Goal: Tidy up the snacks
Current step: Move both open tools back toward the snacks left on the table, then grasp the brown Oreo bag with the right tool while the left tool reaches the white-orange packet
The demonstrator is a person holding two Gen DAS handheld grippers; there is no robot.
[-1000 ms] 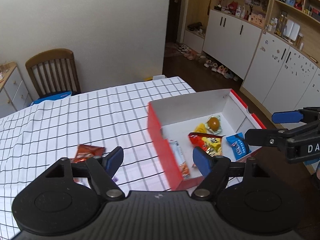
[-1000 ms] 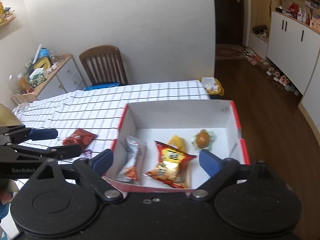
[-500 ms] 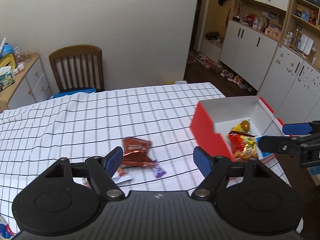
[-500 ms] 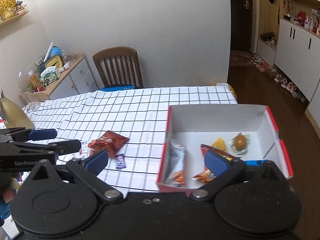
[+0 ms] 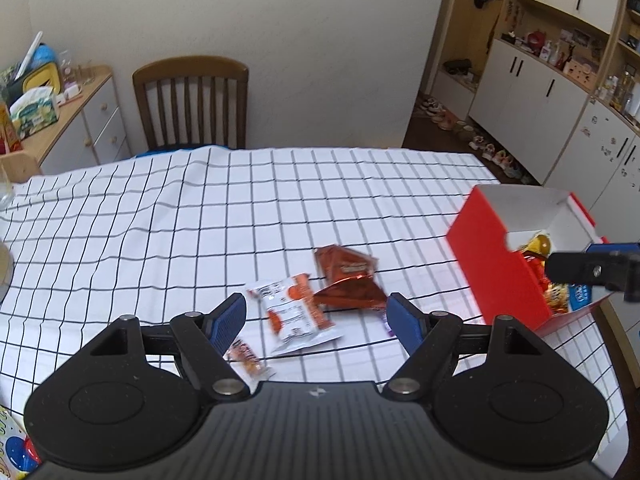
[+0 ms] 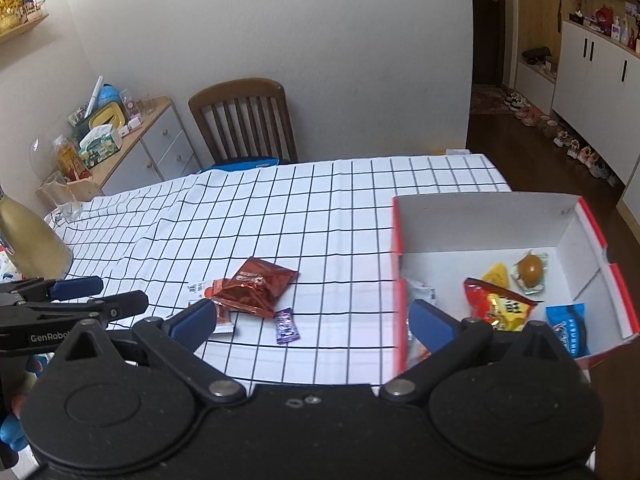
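Reaching for loose snacks: the left gripper (image 5: 316, 316), jaws apart and empty, must descend onto the white packet (image 5: 294, 314) beside the red box (image 5: 496, 256).

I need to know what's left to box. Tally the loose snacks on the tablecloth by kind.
Flat packets: 2, the red foil packet and the white-and-orange packet
Small wrapped candies: 2, the orange candy and the purple candy
Total: 4

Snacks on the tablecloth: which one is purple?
The small purple candy, lying alone just right of the red foil packet. The white-and-orange packet and the little orange candy are other colours.
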